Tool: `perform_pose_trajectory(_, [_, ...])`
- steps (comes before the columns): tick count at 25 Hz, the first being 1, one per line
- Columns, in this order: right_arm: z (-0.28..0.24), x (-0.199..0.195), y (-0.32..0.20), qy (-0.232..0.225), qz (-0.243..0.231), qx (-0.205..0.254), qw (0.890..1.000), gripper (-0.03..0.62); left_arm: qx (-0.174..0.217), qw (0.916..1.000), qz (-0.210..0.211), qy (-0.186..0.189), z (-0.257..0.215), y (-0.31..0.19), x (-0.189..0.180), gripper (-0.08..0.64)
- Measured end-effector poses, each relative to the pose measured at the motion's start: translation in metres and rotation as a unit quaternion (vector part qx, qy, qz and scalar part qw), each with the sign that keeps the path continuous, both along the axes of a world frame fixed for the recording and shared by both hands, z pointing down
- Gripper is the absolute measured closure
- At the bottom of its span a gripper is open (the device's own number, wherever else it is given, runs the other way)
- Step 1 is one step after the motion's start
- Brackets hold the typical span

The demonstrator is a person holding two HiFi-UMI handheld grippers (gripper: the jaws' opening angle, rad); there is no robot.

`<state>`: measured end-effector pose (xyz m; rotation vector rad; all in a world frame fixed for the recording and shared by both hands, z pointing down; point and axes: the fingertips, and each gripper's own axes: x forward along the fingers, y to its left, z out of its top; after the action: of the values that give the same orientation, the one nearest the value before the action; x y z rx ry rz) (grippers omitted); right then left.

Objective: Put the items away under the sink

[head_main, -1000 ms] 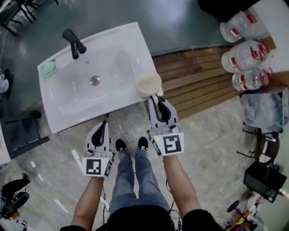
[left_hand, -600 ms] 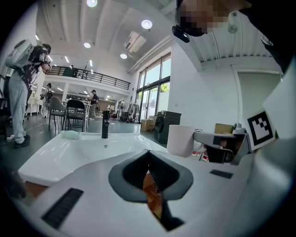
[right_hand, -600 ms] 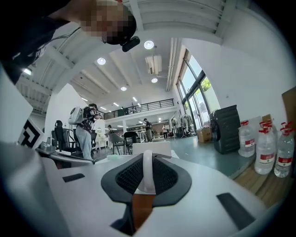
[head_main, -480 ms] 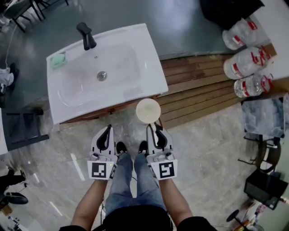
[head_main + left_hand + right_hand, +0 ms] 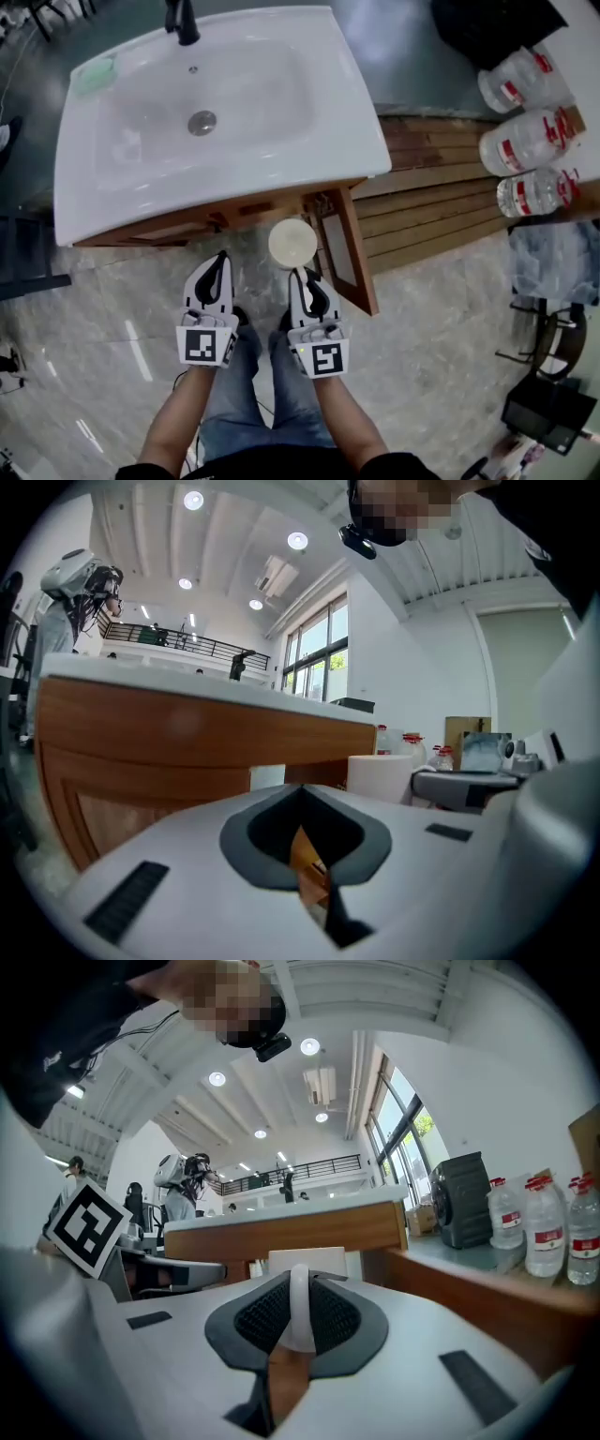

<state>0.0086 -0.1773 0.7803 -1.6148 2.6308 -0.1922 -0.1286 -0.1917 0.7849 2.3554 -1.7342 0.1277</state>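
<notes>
Carry the white cup (image 5: 292,242) level past the open door (image 5: 352,251) — right gripper (image 5: 302,274) clamped on its rim, left gripper (image 5: 217,260) closed, empty.

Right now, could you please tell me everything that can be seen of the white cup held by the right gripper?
The cup is a plain round cylinder, cream-white, and looks like plastic or paper. It stands upright with its mouth up; I cannot tell whether anything is inside. The right gripper pinches its thin wall at the near rim, jaws shut on it, and nothing else seems to touch it. It hangs in the air before the wooden cabinet, just below the front edge of the sink and beside the open cabinet door.
</notes>
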Motion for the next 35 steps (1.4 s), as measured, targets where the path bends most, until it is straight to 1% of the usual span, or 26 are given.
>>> perform_pose_trajectory(5, [0.092,-0.007,-0.022,0.016,-0.001,0.015,1.000,0.541,0.018,0.9998,0.005,-0.004,0.075,-0.013,0.001,0.552])
perform_pose_trajectory(7, [0.123,-0.008,-0.035,0.020,0.000,0.018,1.000,0.541,0.024,0.9997,0.010,-0.003,0.097,-0.019,0.003,0.552])
perform_pose_trajectory(10, [0.159,-0.014,-0.063,0.030,0.002,0.024,0.999,0.541,0.039,0.9989,0.021,-0.018,0.116,-0.024,0.006,0.552])
perform_pose_trajectory(15, [0.188,-0.036,-0.117,0.029,-0.002,0.060,0.998,0.541,0.056,0.9981,0.021,-0.011,0.133,-0.034,0.004,0.553])
perform_pose_trajectory(19, [0.192,-0.048,-0.140,0.010,-0.001,0.094,0.996,0.541,0.057,0.9979,0.027,-0.016,0.145,-0.034,0.003,0.552])
perform_pose_trajectory(21, [0.193,-0.053,-0.143,0.000,-0.002,0.100,0.995,0.541,0.056,0.9980,0.024,-0.018,0.149,-0.033,-0.002,0.552])
perform_pose_trajectory(23, [0.197,-0.054,-0.143,0.002,-0.002,0.087,0.996,0.541,0.051,0.9984,0.021,-0.011,0.147,-0.031,-0.006,0.553])
perform_pose_trajectory(25, [0.197,-0.053,-0.141,0.007,-0.006,0.070,0.998,0.535,0.044,0.9988,0.017,0.013,0.135,-0.026,-0.009,0.552])
perform_pose_trajectory(27, [0.191,-0.052,-0.138,0.014,-0.005,0.063,0.998,0.509,0.039,0.9986,0.021,0.030,0.117,-0.020,-0.010,0.553])
perform_pose_trajectory(29, [0.185,-0.049,-0.131,0.024,0.003,0.045,0.999,0.492,0.028,0.9985,0.029,0.038,0.102,-0.014,-0.008,0.552])
perform_pose_trajectory(33, [0.164,-0.037,-0.106,0.036,0.021,-0.014,0.999,0.505,-0.011,0.9987,0.031,0.039,0.068,-0.006,-0.005,0.552])
perform_pose_trajectory(35, [0.136,-0.031,-0.090,0.036,0.030,-0.050,0.998,0.540,-0.030,0.9983,0.025,0.044,0.035,0.000,-0.008,0.552])
